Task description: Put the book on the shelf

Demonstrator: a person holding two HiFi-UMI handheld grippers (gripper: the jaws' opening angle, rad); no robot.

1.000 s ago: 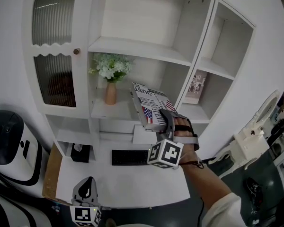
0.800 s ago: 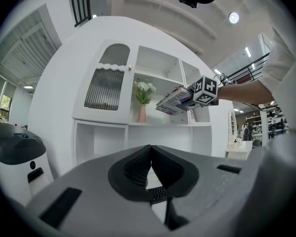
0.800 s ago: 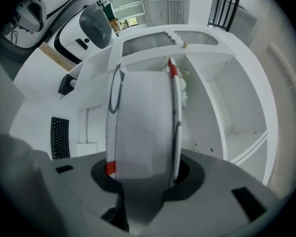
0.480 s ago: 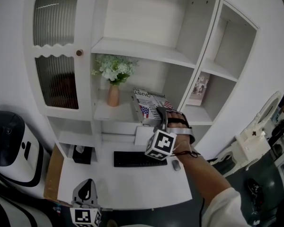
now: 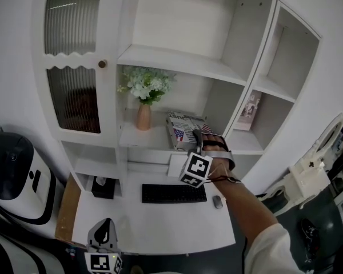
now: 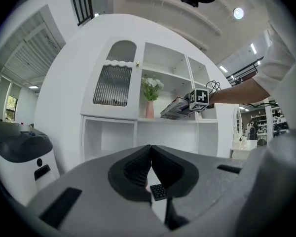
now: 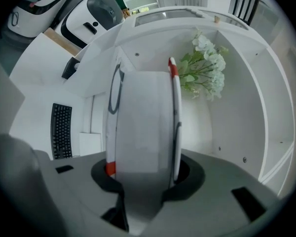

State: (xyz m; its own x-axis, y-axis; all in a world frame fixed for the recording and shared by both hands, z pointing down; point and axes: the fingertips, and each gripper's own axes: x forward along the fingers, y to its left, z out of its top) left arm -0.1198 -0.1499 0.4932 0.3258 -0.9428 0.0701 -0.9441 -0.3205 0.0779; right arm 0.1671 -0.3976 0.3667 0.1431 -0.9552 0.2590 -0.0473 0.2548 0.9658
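Observation:
The book (image 5: 184, 128), with a stars-and-stripes cover, lies tilted over the middle shelf (image 5: 134, 137) of the white cabinet, just right of the flower vase (image 5: 144, 117). My right gripper (image 5: 198, 146) is shut on its near edge, the marker cube hanging below. In the right gripper view the book's (image 7: 142, 117) white pages fill the gap between the jaws of the right gripper (image 7: 143, 174), with the flowers (image 7: 205, 73) behind. My left gripper (image 5: 103, 232) rests low by the desk's front edge; the left gripper view shows that gripper (image 6: 150, 163) shut on nothing and the book (image 6: 175, 108) far off.
A black keyboard (image 5: 174, 193) and a mouse (image 5: 218, 202) lie on the white desk below the shelf. A small picture book (image 5: 250, 112) leans in the right compartment. A ribbed-glass door (image 5: 73, 67) closes the left compartment. A white rounded machine (image 5: 14, 176) stands at far left.
My right gripper has carried the book forward and down into the middle shelf opening beside the vase. The left gripper has stayed where it was.

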